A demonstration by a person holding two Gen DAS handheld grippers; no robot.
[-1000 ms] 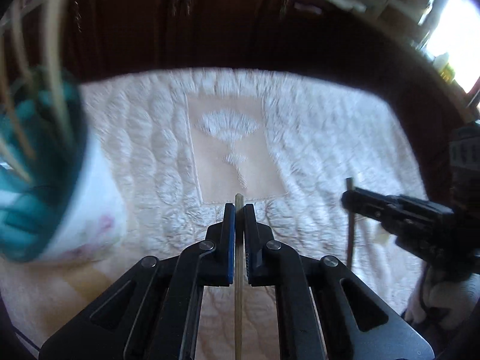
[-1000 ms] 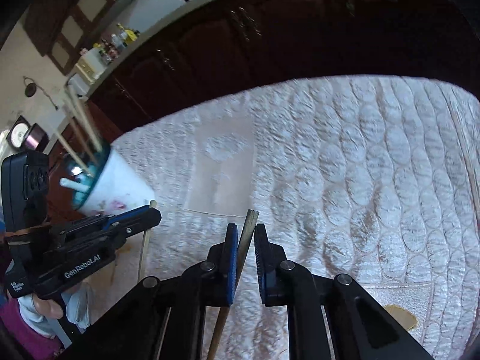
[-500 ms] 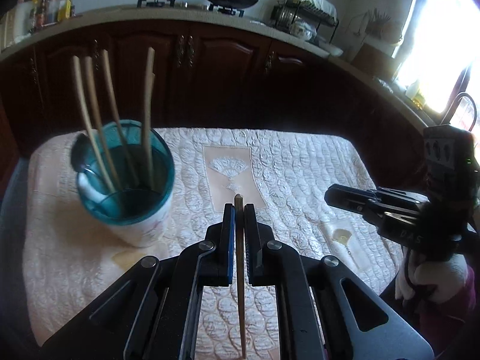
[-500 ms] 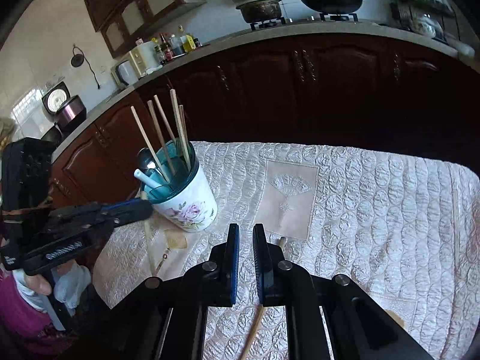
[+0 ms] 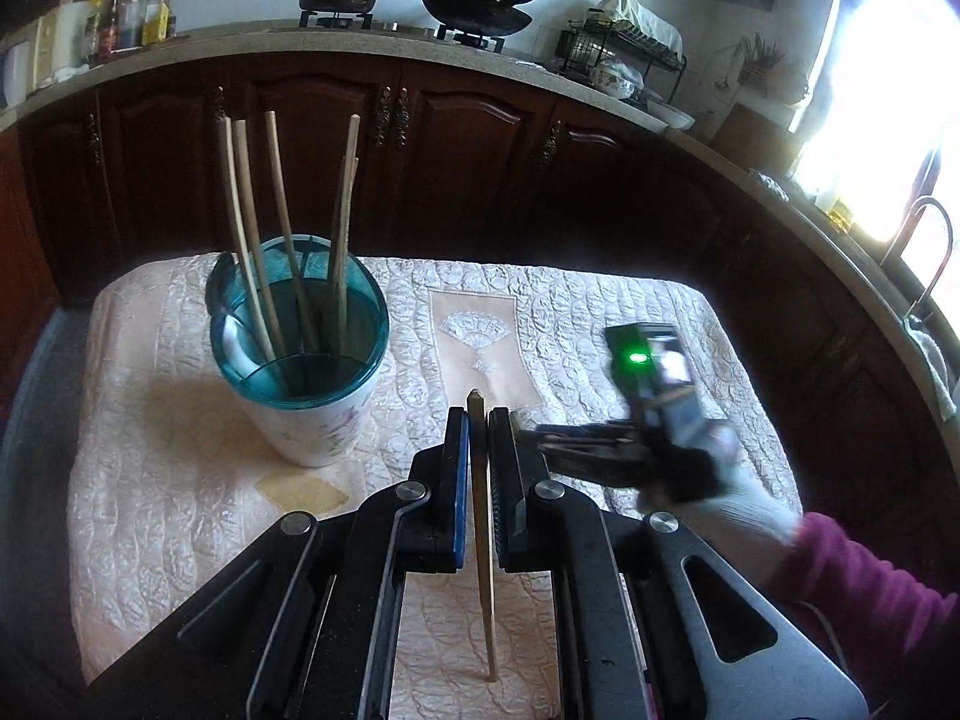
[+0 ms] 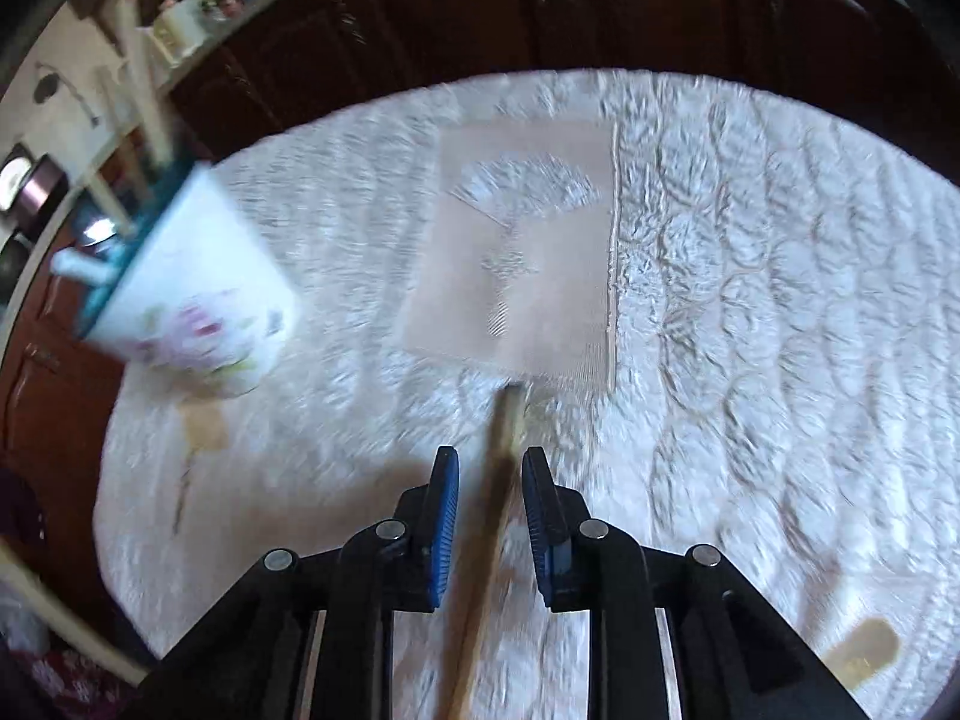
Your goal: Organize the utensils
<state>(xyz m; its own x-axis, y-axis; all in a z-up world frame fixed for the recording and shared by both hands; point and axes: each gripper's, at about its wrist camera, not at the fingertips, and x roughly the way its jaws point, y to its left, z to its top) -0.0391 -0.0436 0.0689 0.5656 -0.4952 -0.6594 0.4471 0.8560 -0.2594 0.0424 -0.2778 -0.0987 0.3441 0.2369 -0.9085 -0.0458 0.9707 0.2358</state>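
Note:
My left gripper (image 5: pixel 478 420) is shut on a thin wooden chopstick (image 5: pixel 483 516) whose top pokes out just above the pads, held over the quilted cloth. A white floral cup with a teal inside (image 5: pixel 312 414) stands to its left and holds several chopsticks (image 5: pixel 282 228) and a spoon. My right gripper (image 6: pixel 489 462) is low over the cloth with its jaws opening. Another chopstick (image 6: pixel 504 426) runs between the blue pads with gaps on both sides. The cup (image 6: pixel 198 294) is blurred at the left of that view.
The table is covered by a white quilted cloth (image 5: pixel 180 420) with a beige fan-pattern panel (image 5: pixel 480 330) in the middle. A gloved hand (image 5: pixel 738 498) with a maroon sleeve carries the right gripper just right of my left one. Dark wooden cabinets (image 5: pixel 456 138) stand behind the table.
The left gripper rose and drew back with its chopstick, bringing the cup into full view. The right gripper rose, then dropped toward the cloth, and its jaws widened around the chopstick.

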